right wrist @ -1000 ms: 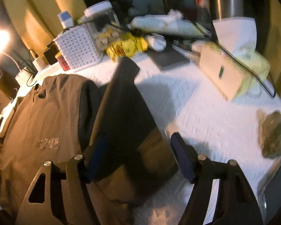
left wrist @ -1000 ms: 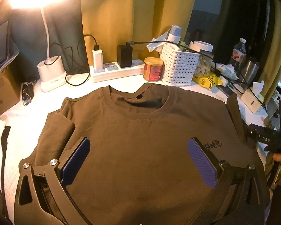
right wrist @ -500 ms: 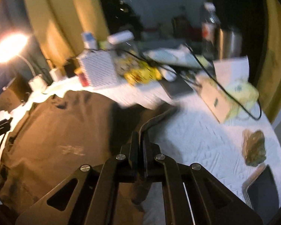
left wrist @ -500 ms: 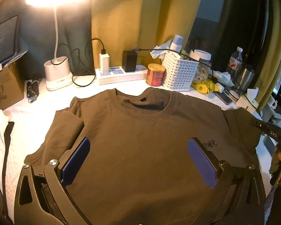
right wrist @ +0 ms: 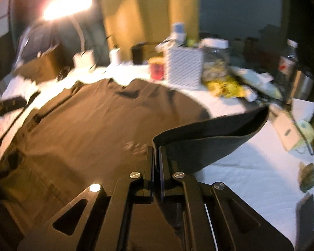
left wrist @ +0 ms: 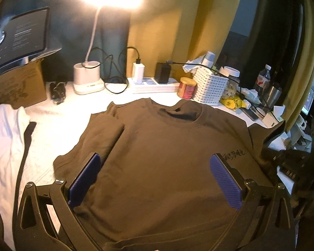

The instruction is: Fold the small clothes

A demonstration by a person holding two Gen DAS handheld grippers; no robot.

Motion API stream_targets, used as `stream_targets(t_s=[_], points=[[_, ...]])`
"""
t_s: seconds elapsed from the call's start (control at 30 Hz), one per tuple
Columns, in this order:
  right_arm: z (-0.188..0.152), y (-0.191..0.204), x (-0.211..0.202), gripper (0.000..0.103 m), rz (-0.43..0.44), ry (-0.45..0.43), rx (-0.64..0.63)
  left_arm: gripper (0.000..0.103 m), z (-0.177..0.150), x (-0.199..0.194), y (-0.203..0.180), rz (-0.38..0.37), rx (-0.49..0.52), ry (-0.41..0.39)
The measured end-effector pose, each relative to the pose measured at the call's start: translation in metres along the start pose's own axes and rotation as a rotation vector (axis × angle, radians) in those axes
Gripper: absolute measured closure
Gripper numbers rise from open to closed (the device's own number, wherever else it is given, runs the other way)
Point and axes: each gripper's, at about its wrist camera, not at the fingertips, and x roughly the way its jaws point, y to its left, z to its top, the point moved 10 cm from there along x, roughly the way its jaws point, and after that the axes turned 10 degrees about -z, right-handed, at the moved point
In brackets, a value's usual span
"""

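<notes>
The right gripper (right wrist: pixel 156 163) is pinching the brown shirt's (left wrist: pixel 167 167) sleeve (right wrist: pixel 215 138), jaws fully closed. The left gripper (left wrist: pixel 155 179) is gaping wide over the shirt, holding nothing. At one o'clock, a white basket (left wrist: pixel 210 89) is holding crumpled tissue.

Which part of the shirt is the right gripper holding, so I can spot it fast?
Find the brown T-shirt spread flat on the white table cover. At the side by the tissue box, one sleeve is lifted off the cover, pinched in the shut right gripper. The other sleeve lies folded flat on the shirt.
</notes>
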Motion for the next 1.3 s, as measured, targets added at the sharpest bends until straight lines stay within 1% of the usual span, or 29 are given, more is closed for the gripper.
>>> stream_targets(t_s=[0.13, 0.27, 0.37, 0.4, 0.43, 0.47, 0.5, 0.53, 0.6, 0.73, 0.9, 1.03, 1.2, 1.3], points=[[-0.014, 0.032, 0.009, 0.098, 0.028, 0.038, -0.058, 0.001, -0.004, -0.007, 0.008, -0.001, -0.007, -0.004], [-0.023, 0.051, 0.014, 0.097, 0.024, 0.077, -0.101, 0.001, -0.007, -0.013, 0.014, -0.002, -0.016, -0.013], [-0.024, 0.063, 0.011, 0.096, 0.073, 0.089, -0.113, 0.001, -0.009, -0.015, 0.017, -0.003, -0.025, -0.017], [-0.025, 0.064, 0.01, 0.094, 0.078, 0.092, -0.119, 0.001, -0.009, -0.015, 0.017, -0.004, -0.027, -0.017], [-0.025, 0.066, 0.009, 0.083, 0.079, 0.095, -0.127, 0.001, -0.01, -0.015, 0.018, -0.004, -0.028, -0.016], [-0.024, 0.067, 0.007, 0.075, 0.079, 0.094, -0.126, 0.001, -0.01, -0.015, 0.018, -0.004, -0.029, -0.016], [-0.022, 0.065, 0.005, 0.06, 0.08, 0.09, -0.12, 0.001, -0.011, -0.014, 0.019, -0.005, -0.03, -0.015], [-0.019, 0.063, 0.001, 0.057, 0.082, 0.081, -0.107, 0.001, -0.011, -0.014, 0.019, -0.004, -0.029, -0.015], [-0.011, 0.055, -0.006, 0.057, 0.082, 0.061, -0.08, 0.001, -0.01, -0.014, 0.019, -0.002, -0.027, -0.014], [0.007, 0.022, -0.01, 0.057, 0.047, 0.027, -0.007, 0.001, -0.007, -0.012, 0.019, 0.002, -0.023, -0.015], [0.017, -0.023, 0.007, 0.057, 0.028, 0.053, 0.11, 0.001, -0.004, -0.004, 0.019, 0.009, -0.019, -0.006], [0.023, -0.047, 0.029, 0.057, 0.062, 0.087, 0.199, 0.001, -0.003, 0.007, 0.023, 0.02, -0.026, 0.013], [0.025, -0.049, 0.059, 0.057, 0.135, 0.146, 0.245, 0.001, -0.001, 0.022, 0.029, 0.034, -0.035, 0.036], [0.027, -0.05, 0.078, 0.054, 0.164, 0.172, 0.263, 0.001, 0.001, 0.029, 0.033, 0.048, -0.033, 0.048]])
